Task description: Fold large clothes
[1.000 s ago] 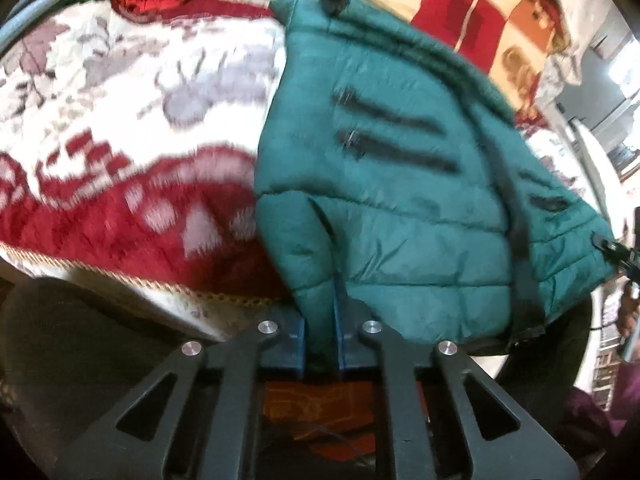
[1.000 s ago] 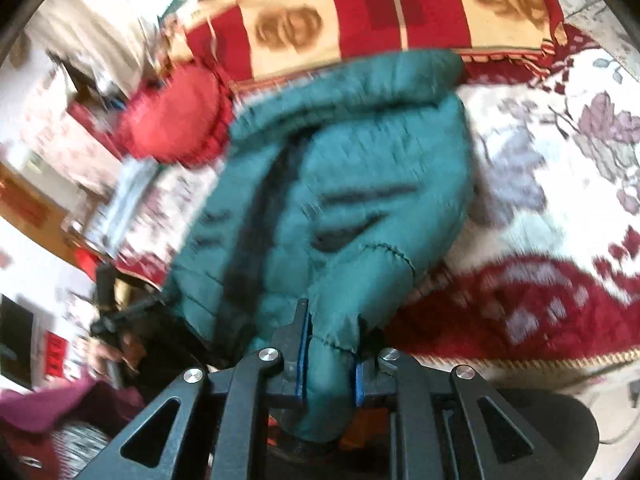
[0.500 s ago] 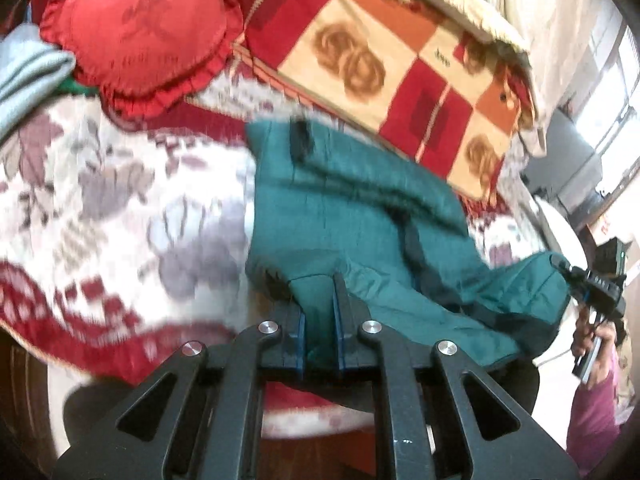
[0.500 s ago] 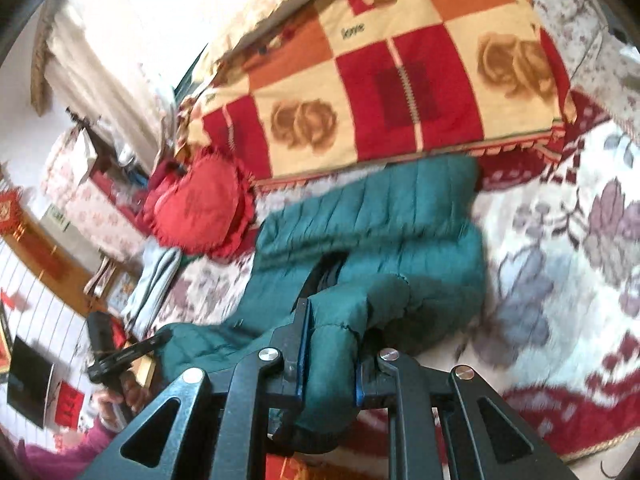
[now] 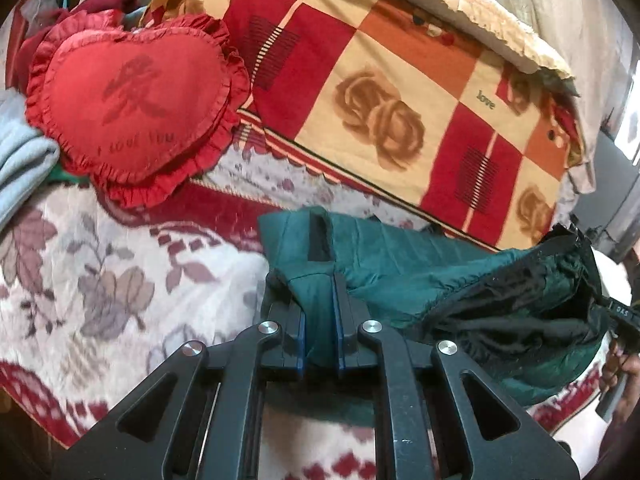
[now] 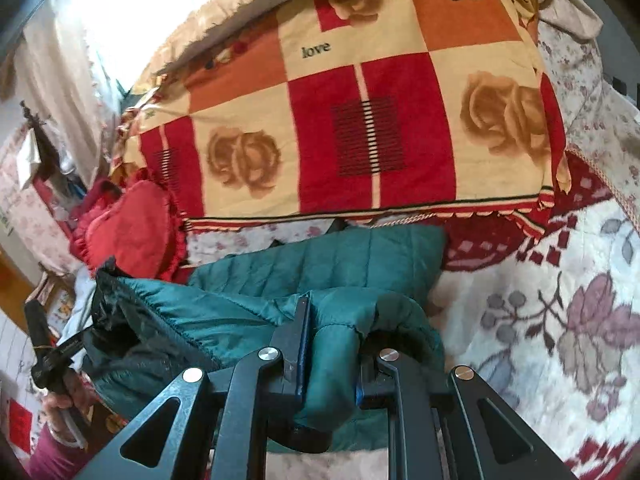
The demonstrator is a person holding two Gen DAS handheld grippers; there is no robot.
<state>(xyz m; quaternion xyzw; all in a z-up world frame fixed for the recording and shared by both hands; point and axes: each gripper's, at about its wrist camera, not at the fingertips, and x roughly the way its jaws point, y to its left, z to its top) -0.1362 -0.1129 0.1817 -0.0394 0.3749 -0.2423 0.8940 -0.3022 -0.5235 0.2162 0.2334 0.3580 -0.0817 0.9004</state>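
A dark green quilted jacket (image 5: 400,268) lies on the bed, its near half lifted and doubled over the far half. My left gripper (image 5: 320,316) is shut on one near corner of it. My right gripper (image 6: 330,344) is shut on the other near corner, and the jacket (image 6: 352,264) bulges over its fingers. The black lining (image 5: 512,316) shows between the two grippers. The part underneath is hidden.
The bed has a white and red floral blanket (image 5: 100,280). A folded red, orange and cream rose-patterned quilt (image 6: 360,120) lies behind the jacket. A red heart-shaped pillow (image 5: 132,104) and grey folded cloth (image 5: 20,160) are at the left.
Both grippers have carried the jacket's near edge up and forward towards the quilt. The jacket went from spread flat to folded over itself.
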